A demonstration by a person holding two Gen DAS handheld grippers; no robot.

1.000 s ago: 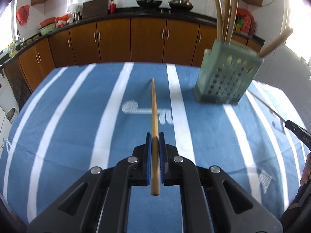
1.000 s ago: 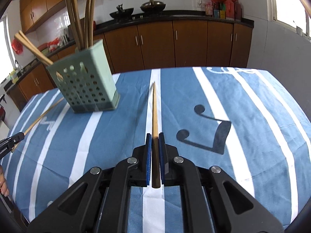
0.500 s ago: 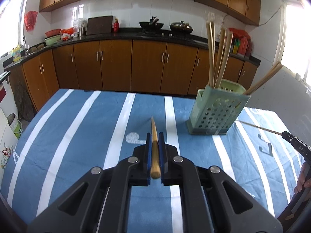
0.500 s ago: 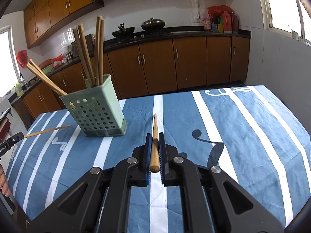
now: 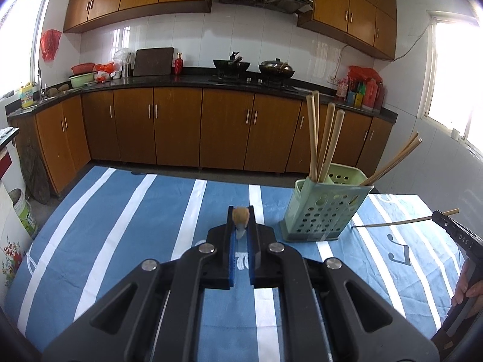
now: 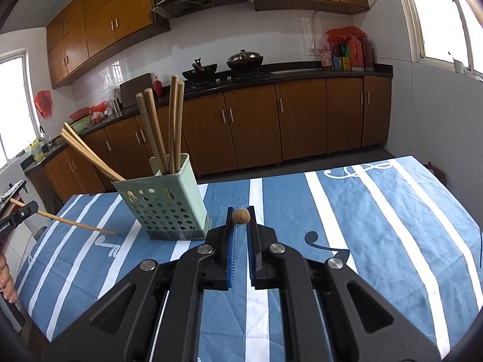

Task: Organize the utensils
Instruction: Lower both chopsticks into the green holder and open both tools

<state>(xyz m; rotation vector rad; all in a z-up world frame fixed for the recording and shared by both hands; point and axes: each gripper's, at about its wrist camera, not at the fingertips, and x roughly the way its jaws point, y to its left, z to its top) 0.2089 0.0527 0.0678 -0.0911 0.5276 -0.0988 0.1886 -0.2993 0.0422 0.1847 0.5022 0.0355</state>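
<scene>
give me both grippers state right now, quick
Left gripper: shut on a chopstick, seen end-on.
Right gripper: shut on another chopstick, also end-on.

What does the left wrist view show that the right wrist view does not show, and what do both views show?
Only the left wrist view shows the right gripper from outside, at the right edge, holding a thin chopstick whose tip points toward the holder, and the white bucket on the floor.

Only the right wrist view shows the left gripper from outside, at the left edge, with its chopstick slanting down to the cloth.

Both show the green utensil holder with six chopsticks, the striped blue tablecloth, the kitchen counter, and a chopstick end clamped between the camera's own fingers.
</scene>
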